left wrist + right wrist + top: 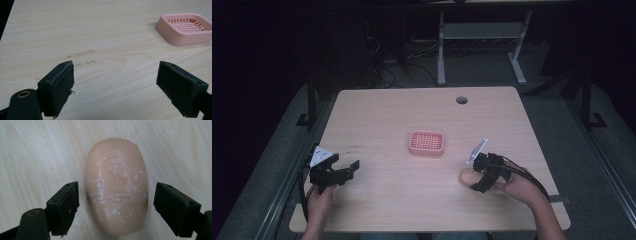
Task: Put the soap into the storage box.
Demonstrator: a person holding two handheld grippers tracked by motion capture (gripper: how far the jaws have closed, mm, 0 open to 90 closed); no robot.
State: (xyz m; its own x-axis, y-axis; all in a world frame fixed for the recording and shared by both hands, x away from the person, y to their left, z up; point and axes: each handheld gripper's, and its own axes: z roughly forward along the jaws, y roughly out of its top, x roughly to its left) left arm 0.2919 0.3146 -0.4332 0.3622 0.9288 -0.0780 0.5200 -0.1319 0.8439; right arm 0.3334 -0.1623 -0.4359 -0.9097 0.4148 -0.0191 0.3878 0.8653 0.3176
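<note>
Right gripper (116, 202) sits low over the pale wooden table (387, 107), jaws straddling a peach-coloured oval bar of soap (116, 186). Jaws approx three-quarters open; a sliver of wood grain shows between each black pad and the soap's flanks, so no squeeze and nothing gripped. Soap lies flat on the tabletop, scuffed w/ white flecks and a faint stamped mark on its top face. In the high view the same gripper (476, 181) is at the near right of the table, angled down, the soap's (468, 176) end poking out to its left; the person's right hand (517, 187) wraps the handle, cable looping back over the wrist.

Left gripper (115, 85) is also spread wide, nothing between the pads, just bare wood below. High view puts it (343, 172) at the near left, held in the person's left hand (319, 200), grey three-cornered plate on top, well apart from the soap.

Between the two, nearer the table's middle, sits a pink plastic soap dish w/ a slotted grid top (427, 143); it shows up too at the upper right of the left gripper view (186, 28). Soap and dish are apart, soap to the dish's near right.
</note>
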